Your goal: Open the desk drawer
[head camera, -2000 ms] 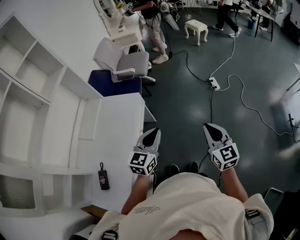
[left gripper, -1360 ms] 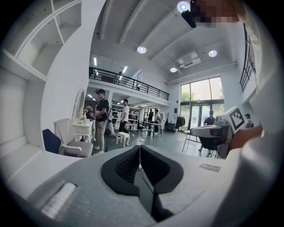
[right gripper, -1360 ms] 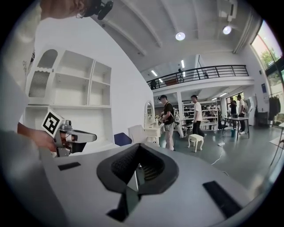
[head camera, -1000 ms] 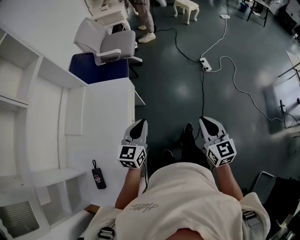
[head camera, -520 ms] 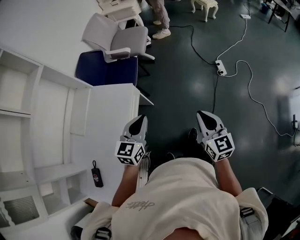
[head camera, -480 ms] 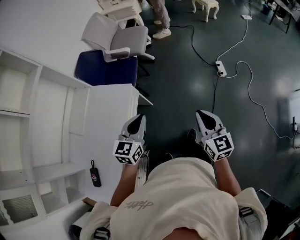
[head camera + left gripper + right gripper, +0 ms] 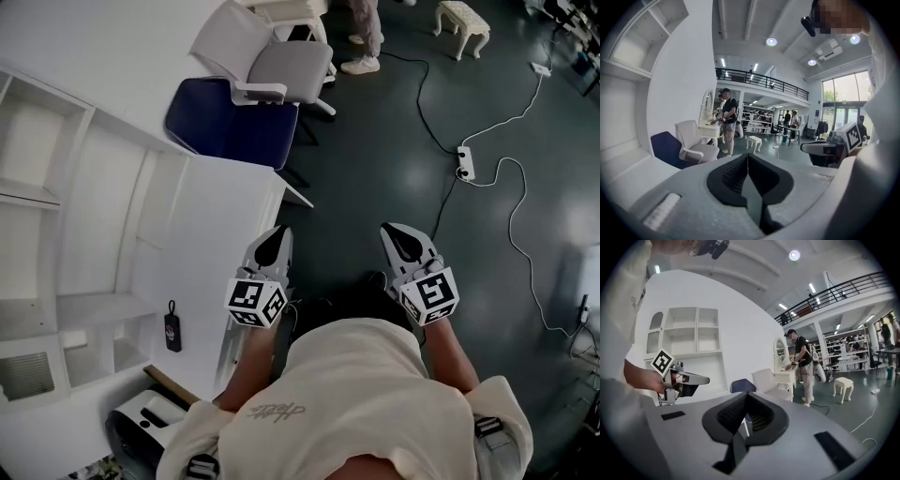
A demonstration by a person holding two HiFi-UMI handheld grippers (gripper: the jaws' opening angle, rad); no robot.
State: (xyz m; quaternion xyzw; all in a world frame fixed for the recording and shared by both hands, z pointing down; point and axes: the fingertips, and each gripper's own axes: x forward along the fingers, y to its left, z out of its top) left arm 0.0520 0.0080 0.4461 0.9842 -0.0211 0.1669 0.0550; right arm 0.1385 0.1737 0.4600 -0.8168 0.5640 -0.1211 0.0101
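The white desk (image 7: 230, 220) with its shelf unit fills the left of the head view. No drawer front shows from above. My left gripper (image 7: 272, 247) hangs over the desk's front edge, jaws shut on nothing. In its own view, the left gripper (image 7: 748, 161) points level into the room past the desk's end. My right gripper (image 7: 403, 241) is held over the dark floor to the right of the desk, also shut and empty. The right gripper (image 7: 746, 398) looks toward the shelves, and the left gripper (image 7: 686, 379) appears at the left of that view.
A black key fob (image 7: 172, 325) lies on the desk. A blue chair (image 7: 234, 131) and a grey-white chair (image 7: 277, 61) stand past the desk's far end. A power strip (image 7: 463, 167) with its cable lies on the floor. A person (image 7: 726, 117) stands at a far vanity.
The head view has swung, so the chairs and the desk's far end slid right and down in the picture. Both grippers kept side by side and stayed shut.
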